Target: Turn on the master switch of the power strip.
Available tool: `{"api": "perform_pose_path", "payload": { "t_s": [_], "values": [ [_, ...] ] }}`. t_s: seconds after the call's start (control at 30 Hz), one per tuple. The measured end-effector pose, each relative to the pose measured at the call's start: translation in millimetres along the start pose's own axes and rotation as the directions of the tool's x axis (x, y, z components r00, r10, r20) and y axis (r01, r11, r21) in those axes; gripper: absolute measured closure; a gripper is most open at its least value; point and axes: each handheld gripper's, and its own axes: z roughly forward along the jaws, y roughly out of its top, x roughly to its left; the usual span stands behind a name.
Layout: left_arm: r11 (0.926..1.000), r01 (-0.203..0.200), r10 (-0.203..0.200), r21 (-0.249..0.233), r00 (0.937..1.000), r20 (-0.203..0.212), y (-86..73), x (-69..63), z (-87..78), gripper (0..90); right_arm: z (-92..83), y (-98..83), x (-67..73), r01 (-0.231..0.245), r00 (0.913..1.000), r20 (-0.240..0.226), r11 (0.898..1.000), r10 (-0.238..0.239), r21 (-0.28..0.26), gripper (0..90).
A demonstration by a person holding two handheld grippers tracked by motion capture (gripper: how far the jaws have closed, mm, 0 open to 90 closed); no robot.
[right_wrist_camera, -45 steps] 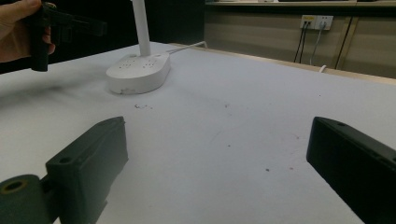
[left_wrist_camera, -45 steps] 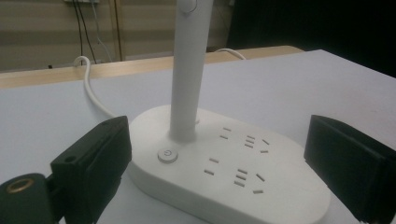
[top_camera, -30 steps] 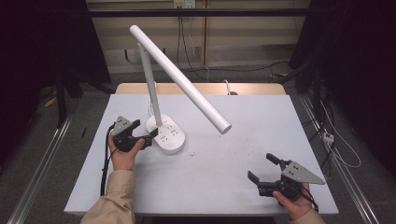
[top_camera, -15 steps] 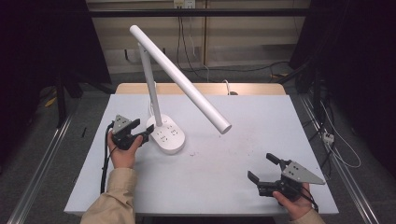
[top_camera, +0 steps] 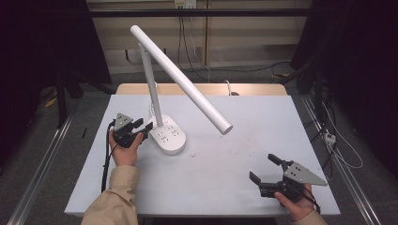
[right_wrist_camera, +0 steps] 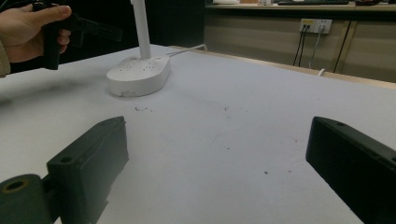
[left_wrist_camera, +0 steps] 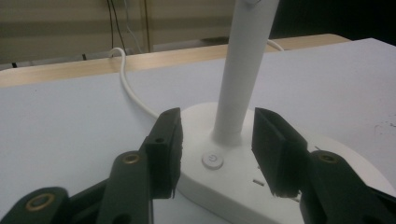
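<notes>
A white desk lamp [top_camera: 165,133] is standing at the counter's [top_camera: 211,187] left, its oval base bearing a round power button [left_wrist_camera: 212,161], its tube head slanting right. The left gripper [left_wrist_camera: 215,140] is straddling the post, jaws closing, not yet pressing. Its white cord [left_wrist_camera: 128,86] is trailing behind. The right gripper [top_camera: 267,171], jaws apart, is resting well away.

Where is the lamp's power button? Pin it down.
In the left gripper view, the power button sits on the white lamp base just in front of the upright stem, between the left gripper jaws.
</notes>
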Motion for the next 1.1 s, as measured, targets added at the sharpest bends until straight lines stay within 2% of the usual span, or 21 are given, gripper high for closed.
{"api": "perform_pose_path", "payload": {
  "t_s": [0.43,0.7,1.1],
  "values": [
    [0.9998,0.015,-0.015,0.014,0.9998,0.010,-1.8,0.4,6.6,67.4,0.2,-0.2,-0.3,0.002,1.0000,0.002,1.000,-0.002,0.003,5.2],
    [0.9997,0.008,-0.008,0.021,1.0000,0.003,-2.0,2.8,7.7,75.1,0.3,-0.1,0.0,0.002,1.0000,-0.002,1.000,-0.002,0.004,5.2],
    [0.9994,0.010,-0.010,0.032,0.9999,-0.005,-3.1,4.2,10.5,79.1,0.3,-0.3,-0.4,0.001,1.0000,-0.001,1.000,-0.001,0.003,5.2]
  ]
}}
